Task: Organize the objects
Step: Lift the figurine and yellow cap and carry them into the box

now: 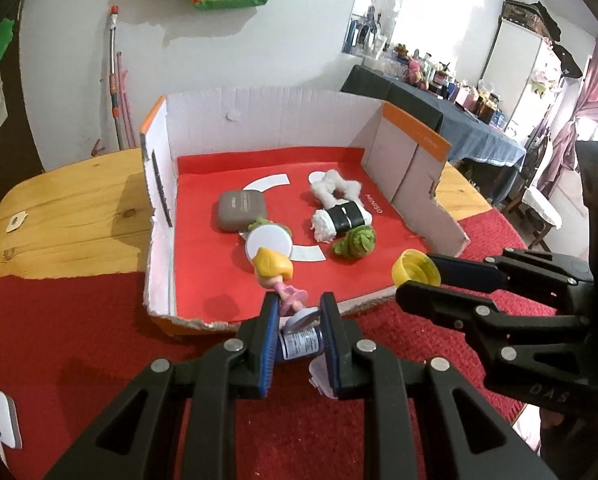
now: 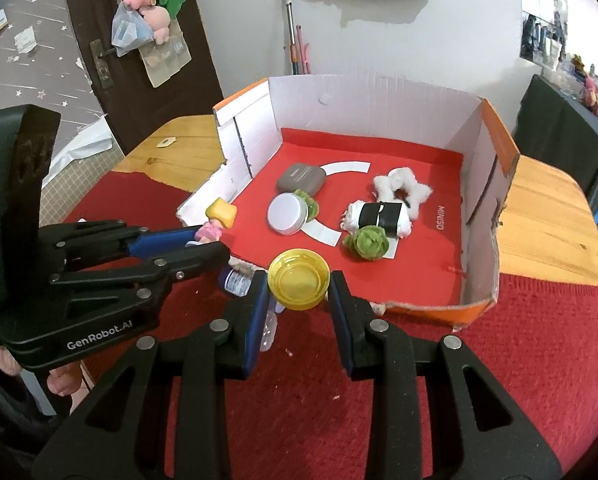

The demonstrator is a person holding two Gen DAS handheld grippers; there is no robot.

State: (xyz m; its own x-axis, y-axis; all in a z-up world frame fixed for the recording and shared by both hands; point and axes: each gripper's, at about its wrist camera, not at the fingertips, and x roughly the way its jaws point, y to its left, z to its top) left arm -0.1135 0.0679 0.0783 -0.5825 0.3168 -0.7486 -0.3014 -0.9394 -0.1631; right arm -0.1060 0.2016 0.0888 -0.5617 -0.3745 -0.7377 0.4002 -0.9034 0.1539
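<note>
My left gripper [image 1: 299, 312] is shut on a small doll figure [image 1: 277, 276] with yellow hair and a pink dress, held over the near edge of the cardboard box [image 1: 259, 120]. The doll also shows in the right wrist view [image 2: 219, 220]. My right gripper [image 2: 299, 300] is shut on a yellow bottle cap [image 2: 299, 280], just in front of the box's near edge; the cap also shows in the left wrist view [image 1: 415, 270]. A small bottle [image 1: 301, 342] with a printed label lies on the red cloth below my left gripper.
Inside the box [image 2: 379, 92] on its red floor lie a grey case [image 2: 301, 178], a round white tin [image 2: 287, 214], a white fluffy scrunchie [image 2: 403, 184], a black-banded white roll [image 2: 379, 216] and a green leafy toy [image 2: 369, 242]. The box stands on a wooden table [image 2: 539, 216] with a red cloth [image 2: 479, 360].
</note>
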